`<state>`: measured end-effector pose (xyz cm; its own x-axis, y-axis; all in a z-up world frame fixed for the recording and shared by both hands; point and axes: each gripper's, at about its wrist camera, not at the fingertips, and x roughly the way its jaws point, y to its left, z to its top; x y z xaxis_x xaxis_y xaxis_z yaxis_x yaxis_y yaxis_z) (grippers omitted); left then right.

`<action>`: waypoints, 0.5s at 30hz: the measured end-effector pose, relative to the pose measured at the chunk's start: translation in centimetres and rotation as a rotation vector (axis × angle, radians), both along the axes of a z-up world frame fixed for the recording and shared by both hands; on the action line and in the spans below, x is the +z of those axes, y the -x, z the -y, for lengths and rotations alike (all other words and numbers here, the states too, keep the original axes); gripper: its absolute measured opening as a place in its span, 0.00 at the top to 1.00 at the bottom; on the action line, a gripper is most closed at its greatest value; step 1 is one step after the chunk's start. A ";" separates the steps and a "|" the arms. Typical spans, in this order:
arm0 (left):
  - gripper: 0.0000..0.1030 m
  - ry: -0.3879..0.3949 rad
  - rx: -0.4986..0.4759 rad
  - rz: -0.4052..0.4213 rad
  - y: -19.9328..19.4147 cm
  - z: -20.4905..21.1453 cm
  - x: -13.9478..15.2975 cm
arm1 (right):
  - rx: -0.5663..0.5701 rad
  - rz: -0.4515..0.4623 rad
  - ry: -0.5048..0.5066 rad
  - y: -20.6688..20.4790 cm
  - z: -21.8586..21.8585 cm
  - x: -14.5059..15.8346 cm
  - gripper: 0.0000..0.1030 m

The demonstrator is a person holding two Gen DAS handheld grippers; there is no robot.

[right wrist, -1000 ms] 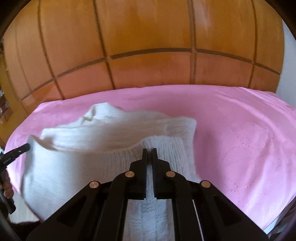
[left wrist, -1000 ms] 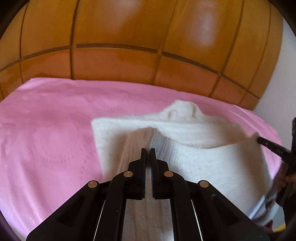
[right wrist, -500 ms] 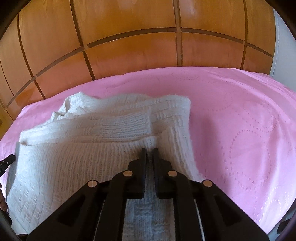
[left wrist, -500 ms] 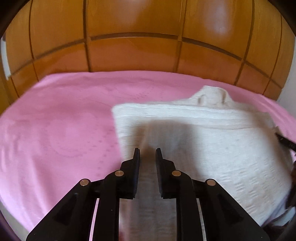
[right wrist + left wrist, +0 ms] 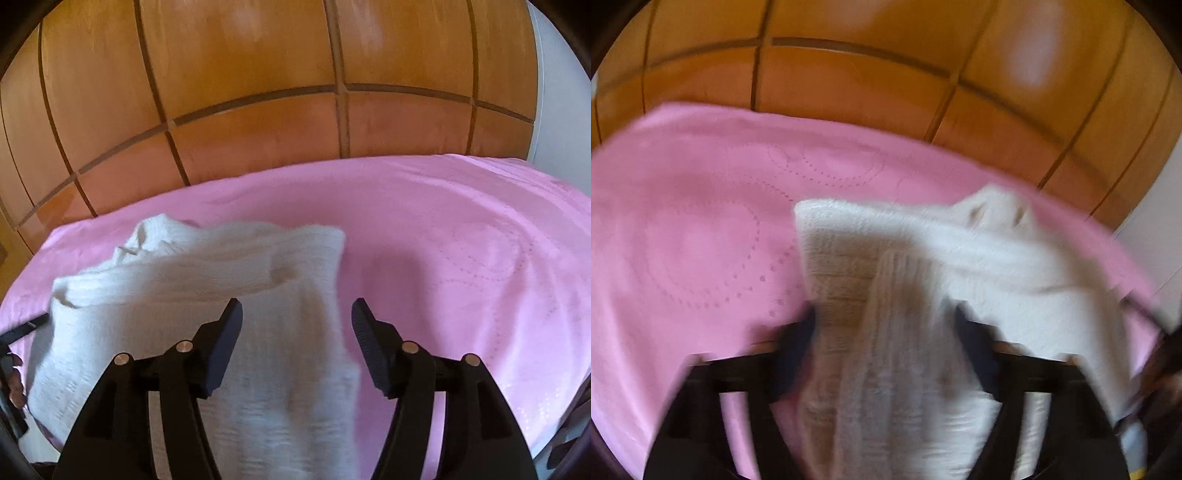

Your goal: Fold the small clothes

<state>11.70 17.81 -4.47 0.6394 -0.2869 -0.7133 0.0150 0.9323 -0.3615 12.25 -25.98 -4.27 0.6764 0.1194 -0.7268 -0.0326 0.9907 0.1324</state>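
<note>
1. A white knitted garment [image 5: 207, 332] lies folded on a bed with a pink cover [image 5: 461, 258], toward the cover's near edge; this garment is the landmark for all that follows.
2. The right gripper [image 5: 297, 332] stands spread over the garment's right edge. Its jaws have just been opening, and the knit lies loose between them, with neither pad pressing on it.
3. The left gripper [image 5: 886, 343], blurred, is also spread, and its jaws have just been opening. A ribbed fold of the garment [image 5: 905, 332] lies in the gap; the pads do not pinch it.
4. Beyond the garment, a small peak of knit [image 5: 993, 210] rises at its far edge.
5. Behind the garment and the bed stands a wall of orange-brown wooden panels [image 5: 258, 74].
6. Left of the garment in the right wrist view, the other gripper's black tip [image 5: 26, 326] shows at the frame's edge.
</note>
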 end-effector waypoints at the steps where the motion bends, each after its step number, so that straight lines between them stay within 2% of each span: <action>1: 0.23 0.016 -0.005 -0.004 0.0 -0.1 0.0 | 0.002 -0.010 0.006 -0.2 0.0 -0.3 0.40; 3: 0.25 -0.026 -0.019 -0.018 -0.3 0.7 -0.3 | 0.007 -0.036 0.010 -0.6 -0.2 -1.2 0.42; 4: 0.34 -0.050 -0.029 -0.025 -0.4 1.1 -0.5 | 0.018 -0.050 0.012 -0.8 -0.5 -1.6 0.45; 5: 0.41 -0.078 -0.047 -0.037 -0.6 1.7 -1.0 | 0.031 -0.059 0.018 -0.9 -0.8 -1.9 0.55; 6: 0.59 -0.098 -0.070 -0.047 -0.7 2.2 -1.4 | 0.037 -0.061 0.033 -0.8 -1.0 -2.0 0.67; 7: 0.72 -0.110 -0.080 -0.042 -0.7 2.5 -1.5 | 0.040 -0.056 0.055 -0.7 -1.3 -1.9 0.73; 8: 0.85 -0.119 -0.080 -0.025 -0.5 2.6 -1.3 | 0.038 -0.054 0.073 -0.5 -1.4 -1.5 0.91; 9: 0.95 -0.125 -0.073 -0.010 -0.4 2.5 -1.0 | 0.038 -0.053 0.069 -0.2 -1.4 -1.2 0.93; 15: 0.95 -0.137 -0.066 0.079 1.5 2.1 1.9 | 0.060 0.026 0.021 1.6 -1.2 3.1 0.94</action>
<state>10.19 15.69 -2.60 0.6777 -0.2339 -0.6972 0.1012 0.9687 -0.2266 10.61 -24.82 -1.14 0.6869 0.1448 -0.7122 -0.0950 0.9894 0.1096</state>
